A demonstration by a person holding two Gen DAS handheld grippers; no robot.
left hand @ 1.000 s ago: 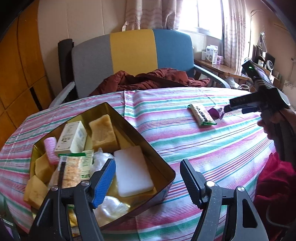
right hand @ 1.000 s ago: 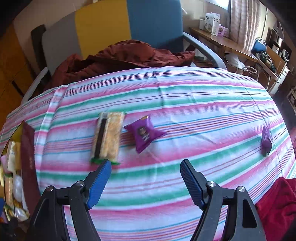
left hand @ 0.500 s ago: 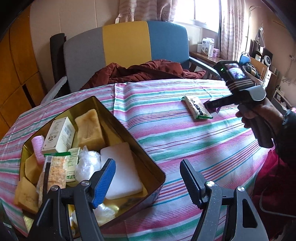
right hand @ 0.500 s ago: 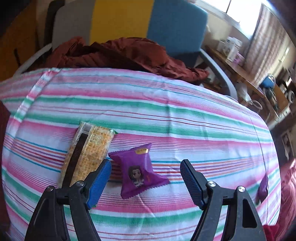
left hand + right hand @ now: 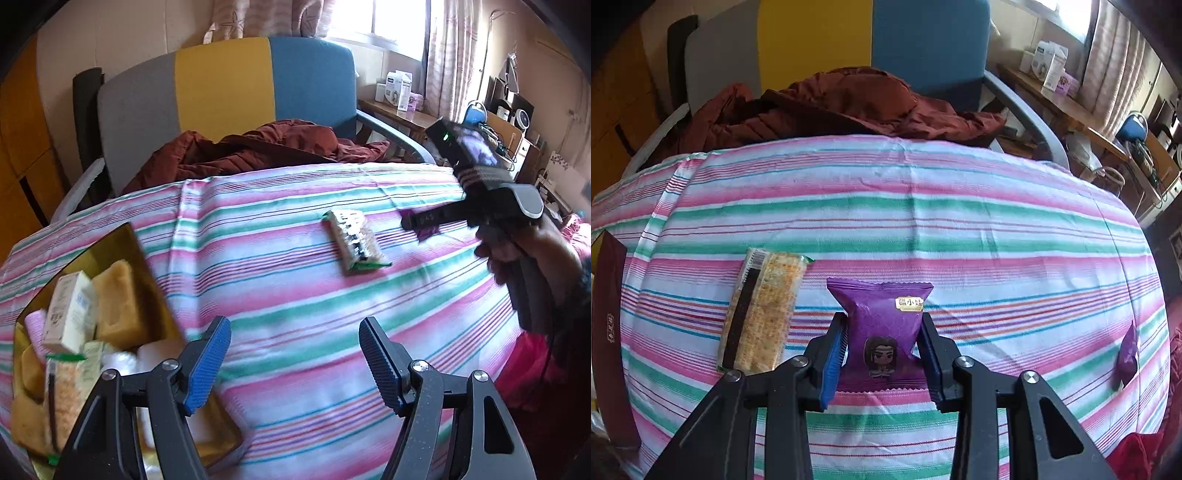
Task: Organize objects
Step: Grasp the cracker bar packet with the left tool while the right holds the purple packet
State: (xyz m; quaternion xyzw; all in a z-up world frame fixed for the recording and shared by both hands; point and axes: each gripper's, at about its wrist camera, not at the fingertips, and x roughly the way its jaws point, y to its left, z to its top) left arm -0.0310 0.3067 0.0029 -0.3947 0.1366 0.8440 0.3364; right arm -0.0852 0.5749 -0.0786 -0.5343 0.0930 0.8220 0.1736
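Note:
My right gripper points down at the striped tablecloth; its jaws are closing, and both pads press the sides of a purple snack packet lying on the cloth. A long cracker packet lies just left of it. The left wrist view shows that gripper in a person's hand, right of the cracker packet. My left gripper is open and holds nothing, hovering over the cloth beside a gold tin filled with sponges, boxes and packets.
A second purple packet lies near the table's right edge. The tin's dark red wall stands at the far left. Behind the table is a chair with a brown jacket on it. A cluttered side table sits back right.
The right gripper came down over the purple packet and closed on its sides. The left gripper slid right, off the tin and over the cloth.

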